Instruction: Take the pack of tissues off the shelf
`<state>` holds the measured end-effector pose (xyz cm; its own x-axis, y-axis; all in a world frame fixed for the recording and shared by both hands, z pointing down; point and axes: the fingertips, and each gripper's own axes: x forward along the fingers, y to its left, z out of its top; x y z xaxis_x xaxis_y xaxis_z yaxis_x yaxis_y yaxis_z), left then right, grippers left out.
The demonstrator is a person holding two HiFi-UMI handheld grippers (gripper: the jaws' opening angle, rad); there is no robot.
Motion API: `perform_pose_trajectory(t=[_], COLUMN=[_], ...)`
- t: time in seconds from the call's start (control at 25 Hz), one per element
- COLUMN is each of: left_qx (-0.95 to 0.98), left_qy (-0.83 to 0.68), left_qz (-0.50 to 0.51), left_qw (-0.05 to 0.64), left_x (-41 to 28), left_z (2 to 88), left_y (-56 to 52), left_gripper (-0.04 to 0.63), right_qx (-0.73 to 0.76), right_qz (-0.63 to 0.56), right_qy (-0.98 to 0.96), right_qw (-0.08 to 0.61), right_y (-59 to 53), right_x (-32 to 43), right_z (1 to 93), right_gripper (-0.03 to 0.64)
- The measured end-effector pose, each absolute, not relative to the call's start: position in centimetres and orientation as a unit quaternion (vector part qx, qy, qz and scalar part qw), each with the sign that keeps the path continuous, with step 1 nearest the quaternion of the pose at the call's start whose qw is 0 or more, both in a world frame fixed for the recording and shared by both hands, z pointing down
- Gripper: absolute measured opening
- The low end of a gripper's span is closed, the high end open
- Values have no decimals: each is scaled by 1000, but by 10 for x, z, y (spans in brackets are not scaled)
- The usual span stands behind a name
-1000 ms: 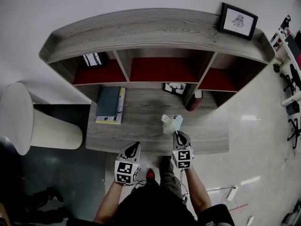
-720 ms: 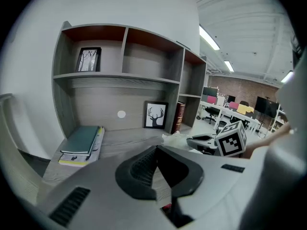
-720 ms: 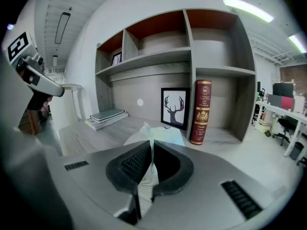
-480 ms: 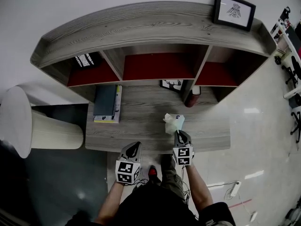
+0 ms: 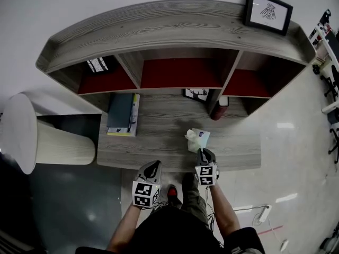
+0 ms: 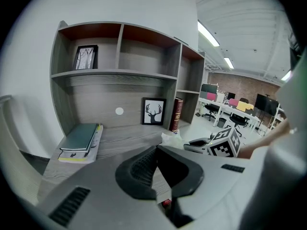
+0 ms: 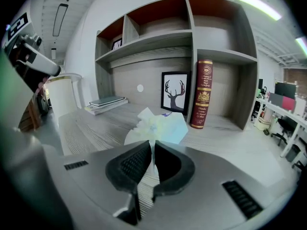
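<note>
Grey wood grain covers the tabletop [image 5: 153, 142] and the shelf [image 5: 175, 36] that stands along its back. The right gripper [image 5: 202, 153] [image 7: 151, 148] has its fingers [image 7: 135, 164] pinched together on the near edge of the pack of tissues [image 5: 196, 139] [image 7: 160, 127]. The pale, crumpled pack is off the shelf, low over the front part of the tabletop; whether it rests on the wood cannot be told. Behind it, under the shelf, a red book [image 5: 219, 110] [image 7: 204, 94] stands upright just beside a framed deer picture [image 5: 195, 94] [image 7: 174, 92]. The left gripper [image 5: 153, 165] [image 6: 156, 150] is at the tabletop's front edge, well apart from the pack, its fingers [image 6: 140, 169] closed tip to tip with nothing between them. A stack of books [image 5: 123, 115] [image 6: 81, 140] lies flat at the left of the tabletop. Another framed picture [image 5: 267, 12] stands on top of the shelf at the right.
</note>
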<state>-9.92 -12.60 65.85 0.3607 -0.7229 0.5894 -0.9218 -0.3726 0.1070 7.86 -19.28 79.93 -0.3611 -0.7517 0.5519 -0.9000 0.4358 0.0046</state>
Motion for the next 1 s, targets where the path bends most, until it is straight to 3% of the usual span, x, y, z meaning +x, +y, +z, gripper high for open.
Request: perform_pose_trajectory(t=[0.44, 0.8, 1.0], left_qx=[793, 790, 792], left_qy=[-519, -522, -520], left_qz=[234, 233, 230], left_qw=[218, 223, 220], left_x=[-98, -99, -98], left_z=[660, 663, 660], left_y=[-121, -120, -119], left_gripper=[8, 8, 8], right_qx=[503, 487, 495], right_qz=[163, 171, 165], right_qy=[-809, -822, -821], right_qw=[257, 240, 232], right_y=[-186, -184, -185], right_x=[81, 75, 76], right_z=[807, 805, 798], right_gripper=[40, 239, 258])
